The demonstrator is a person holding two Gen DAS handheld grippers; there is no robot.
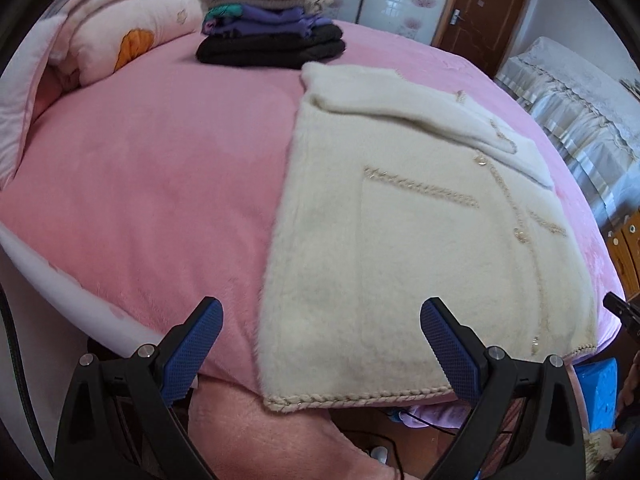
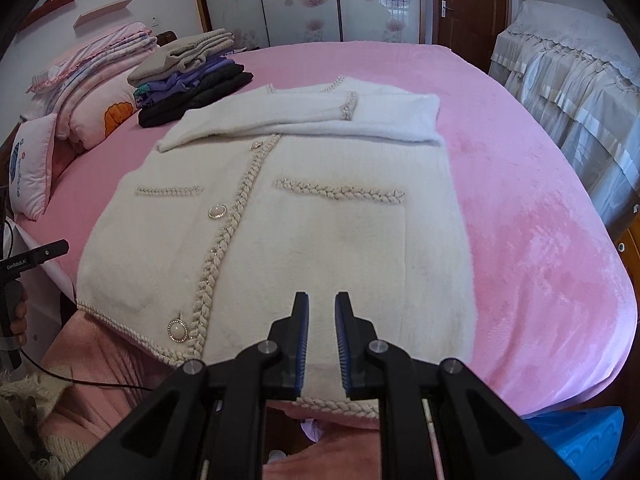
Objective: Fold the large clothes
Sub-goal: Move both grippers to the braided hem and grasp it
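Observation:
A cream fuzzy cardigan point(image 2: 304, 208) with braided trim and pearl buttons lies flat on the pink bed point(image 2: 540, 240), buttoned side up. Both sleeves are folded across its chest, and its hem hangs at the near edge. In the left wrist view the cardigan point(image 1: 400, 248) fills the right half. My left gripper point(image 1: 320, 308) hovers wide open above the hem's left corner, holding nothing. Over the hem's right part, my right gripper point(image 2: 322, 298) has its jaws a narrow gap apart with nothing between them. The left gripper's body and the hand holding it point(image 2: 24, 280) show at the left edge.
A stack of folded clothes point(image 2: 192, 76) sits at the far left of the bed beside pink pillows point(image 2: 92, 116). A lace-covered cabinet point(image 2: 568, 80) stands to the right. A blue box point(image 2: 580, 440) and a cable point(image 2: 100, 384) lie below the bed's near edge.

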